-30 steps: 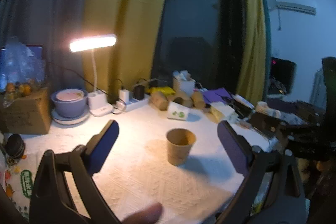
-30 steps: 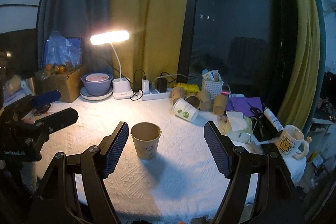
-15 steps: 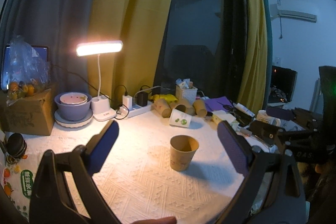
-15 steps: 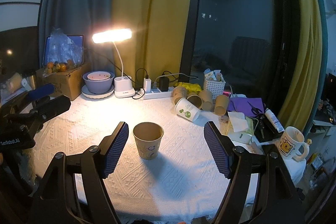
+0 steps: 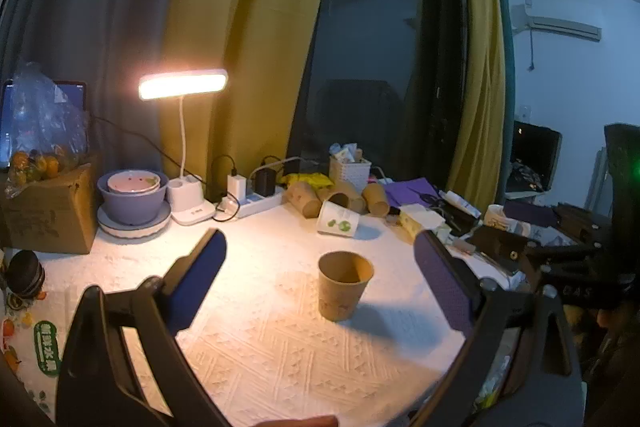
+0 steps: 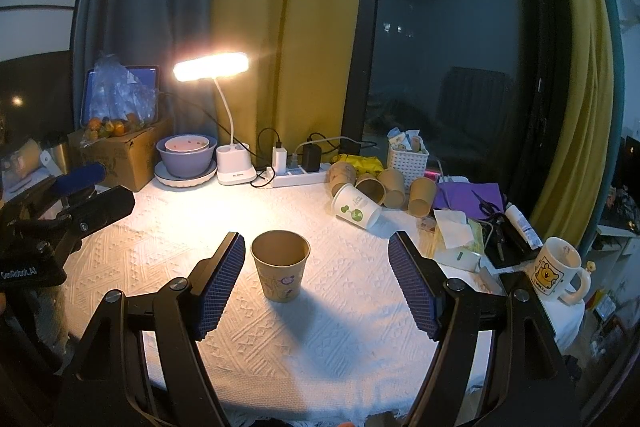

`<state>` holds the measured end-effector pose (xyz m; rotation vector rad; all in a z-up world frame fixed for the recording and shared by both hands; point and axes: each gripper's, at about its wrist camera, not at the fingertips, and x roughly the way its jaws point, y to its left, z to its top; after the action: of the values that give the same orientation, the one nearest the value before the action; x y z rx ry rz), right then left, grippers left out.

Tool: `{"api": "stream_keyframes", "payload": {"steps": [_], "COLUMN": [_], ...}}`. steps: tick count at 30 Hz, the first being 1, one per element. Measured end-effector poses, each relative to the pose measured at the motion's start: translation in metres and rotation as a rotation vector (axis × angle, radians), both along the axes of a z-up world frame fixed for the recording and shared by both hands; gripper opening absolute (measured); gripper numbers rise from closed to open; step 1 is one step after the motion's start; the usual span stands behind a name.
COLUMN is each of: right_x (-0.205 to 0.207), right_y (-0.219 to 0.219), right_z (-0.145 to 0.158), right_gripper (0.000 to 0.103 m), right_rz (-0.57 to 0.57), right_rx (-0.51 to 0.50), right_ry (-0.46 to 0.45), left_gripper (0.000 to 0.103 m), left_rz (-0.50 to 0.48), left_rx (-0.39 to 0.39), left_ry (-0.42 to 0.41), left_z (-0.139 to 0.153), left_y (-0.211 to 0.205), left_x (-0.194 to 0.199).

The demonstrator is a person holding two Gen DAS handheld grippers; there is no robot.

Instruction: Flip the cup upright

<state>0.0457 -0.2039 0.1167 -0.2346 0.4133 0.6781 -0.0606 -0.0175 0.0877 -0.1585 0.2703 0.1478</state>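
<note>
Cup (image 6: 281, 265) stands upright on the tabletop (image 6: 344, 323), mouth up, resting on a white textured cloth (image 5: 280, 347). A printed pattern shows on its wall in the right wrist view. It casts a shadow toward the near edge.

Right gripper (image 6: 316, 283): jaws spread wide, nothing between the pads. The cup sits just ahead of the left pad (image 6: 220, 283), not touching it, and well apart from the right pad.

Left gripper (image 5: 320, 281): jaws spread wide, empty. In its view the cup (image 5: 344, 285) stands between the two pads and beyond them, apart from both. This gripper also appears at the left edge of the right wrist view, off to the side of the cup.

Surroundings: a lit lamp (image 6: 211, 66) stands at the back of the tabletop, with a power strip (image 6: 300, 178) beside its base. A bowl (image 6: 186, 157) on a plate sits left of the lamp, next to a cardboard box (image 6: 120, 155). Several paper cups (image 6: 384, 189) lie on their sides at the back right, one of them white (image 6: 356, 207). A basket (image 6: 408, 159) stands behind them. A mug (image 6: 558, 269) with a bear print stands at the right edge, upright.
</note>
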Motion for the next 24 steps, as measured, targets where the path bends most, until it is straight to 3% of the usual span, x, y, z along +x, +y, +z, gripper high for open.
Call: {"api": "stream_keyframes", "payload": {"steps": [24], "right_x": [-0.001], "right_y": [0.001], "right_z": [-0.010], "right_gripper": [0.077], "right_rz": [-0.007], "right_rx": [-0.006], "right_ry": [0.019], "left_gripper": [0.096], "left_rz": [-0.014], "left_rx": [-0.021], "left_ry": [0.036], "left_z": [-0.011], "left_y": [0.004], "left_x": [0.005]}}
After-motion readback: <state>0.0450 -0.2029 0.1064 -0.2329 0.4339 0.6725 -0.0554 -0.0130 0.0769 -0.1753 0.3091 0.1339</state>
